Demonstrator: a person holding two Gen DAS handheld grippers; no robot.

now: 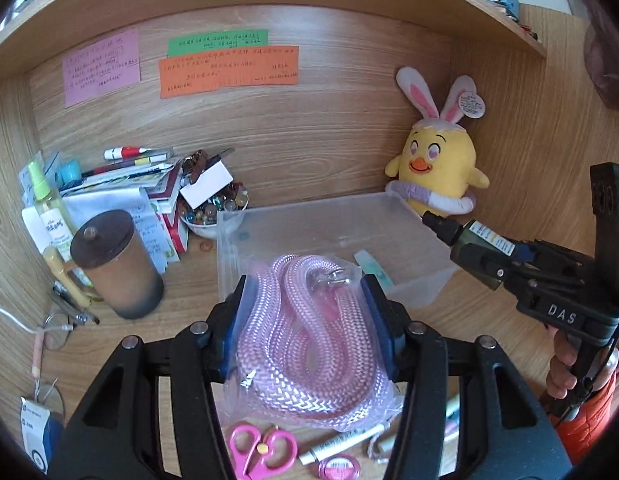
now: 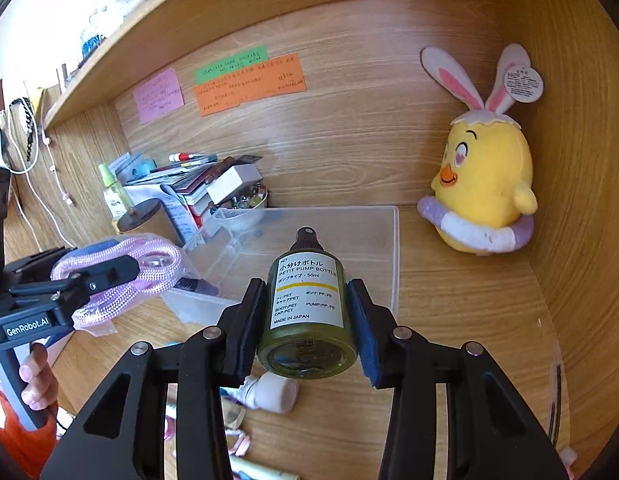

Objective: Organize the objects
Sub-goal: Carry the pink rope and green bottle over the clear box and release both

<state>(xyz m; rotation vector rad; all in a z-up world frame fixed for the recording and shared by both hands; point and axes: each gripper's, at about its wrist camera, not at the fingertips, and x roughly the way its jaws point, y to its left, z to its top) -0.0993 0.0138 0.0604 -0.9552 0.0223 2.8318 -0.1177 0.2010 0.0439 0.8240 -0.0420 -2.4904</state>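
My left gripper is shut on a clear bag of coiled pink rope, held above the desk just in front of a clear plastic bin. My right gripper is shut on a small olive pump bottle with a white label, its black nozzle pointing toward the same clear plastic bin. In the left wrist view the right gripper with the pump bottle hangs over the bin's right corner. The right wrist view shows the left gripper and rope bag at the bin's left.
A yellow chick plush sits in the back right corner. A brown lidded cup, a bowl of beads, papers and a spray bottle crowd the back left. Pink scissors, tubes and a round tin lie near the front edge.
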